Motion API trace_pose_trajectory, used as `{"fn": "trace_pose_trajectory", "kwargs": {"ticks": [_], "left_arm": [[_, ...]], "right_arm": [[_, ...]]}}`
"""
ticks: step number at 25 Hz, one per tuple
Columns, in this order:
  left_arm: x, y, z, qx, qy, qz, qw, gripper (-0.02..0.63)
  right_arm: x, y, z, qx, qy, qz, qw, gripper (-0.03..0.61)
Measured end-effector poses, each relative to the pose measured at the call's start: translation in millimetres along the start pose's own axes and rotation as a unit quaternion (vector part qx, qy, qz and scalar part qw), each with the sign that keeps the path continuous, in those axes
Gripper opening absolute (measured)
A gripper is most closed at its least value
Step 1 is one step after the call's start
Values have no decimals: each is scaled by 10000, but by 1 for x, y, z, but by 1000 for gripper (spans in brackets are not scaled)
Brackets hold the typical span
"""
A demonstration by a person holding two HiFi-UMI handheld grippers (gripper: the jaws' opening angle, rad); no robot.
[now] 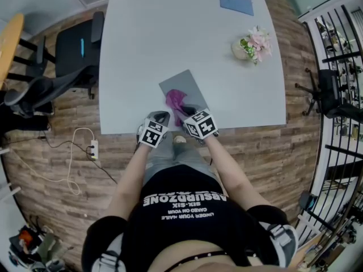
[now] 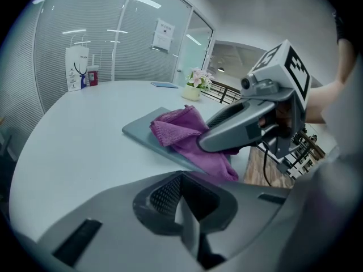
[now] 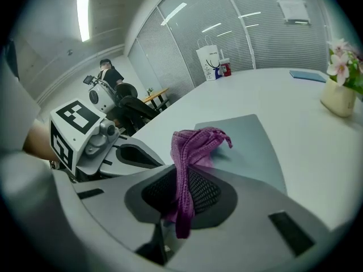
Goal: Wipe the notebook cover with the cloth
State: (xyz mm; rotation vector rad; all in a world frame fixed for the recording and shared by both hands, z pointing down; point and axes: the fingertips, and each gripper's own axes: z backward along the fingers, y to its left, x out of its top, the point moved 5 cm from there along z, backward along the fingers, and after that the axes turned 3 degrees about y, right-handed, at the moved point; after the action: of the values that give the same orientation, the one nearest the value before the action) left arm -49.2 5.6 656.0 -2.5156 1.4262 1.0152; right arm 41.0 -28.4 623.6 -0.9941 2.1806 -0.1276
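Grippers: two, each carrying one marker cube. The left gripper (image 2: 182, 208) had its jaws pressed together on nothing. The right gripper (image 3: 181, 200) was clamped on the cloth.
Cloth (image 3: 193, 143): one, purple, of nubby weave and bunched in folds. One end was pinched in the right jaws and the rest lay heaped on the notebook's near end.
Notebook (image 1: 182, 83): one flat grey rectangle with a smooth matte cover. It lay askew on the table by its front edge, just ahead of both grippers.
Table (image 1: 170, 33): one, pale and smooth, with rounded corners.
Farther off: one pot of pink flowers (image 1: 252, 44), one flat blue pad (image 1: 236, 2) and one white paper bag (image 2: 75, 68), all well apart from the notebook.
Hard to see: the cloth and the right gripper covered the notebook's near corner. The head view cut off the table's far end.
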Motion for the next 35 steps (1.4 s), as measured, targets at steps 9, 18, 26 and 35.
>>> {"fn": "trace_pose_trajectory", "kwargs": {"ticks": [9, 18, 26, 35], "left_arm": [[-2, -4, 3, -35, -13, 0, 10000, 14], [-1, -3, 7, 14, -78, 141, 9999, 14], [3, -1, 7, 30, -114, 151, 9998, 14], [9, -8, 4, -35, -111, 44, 9999, 14]], "right_arm": [[-20, 15, 8, 202, -27, -169, 9996, 67], [-26, 3, 19, 115, -62, -325, 9994, 67], [-32, -20, 33, -126, -171, -552, 9983, 69], [-35, -46, 49, -461, -194, -665, 9965, 68]]}}
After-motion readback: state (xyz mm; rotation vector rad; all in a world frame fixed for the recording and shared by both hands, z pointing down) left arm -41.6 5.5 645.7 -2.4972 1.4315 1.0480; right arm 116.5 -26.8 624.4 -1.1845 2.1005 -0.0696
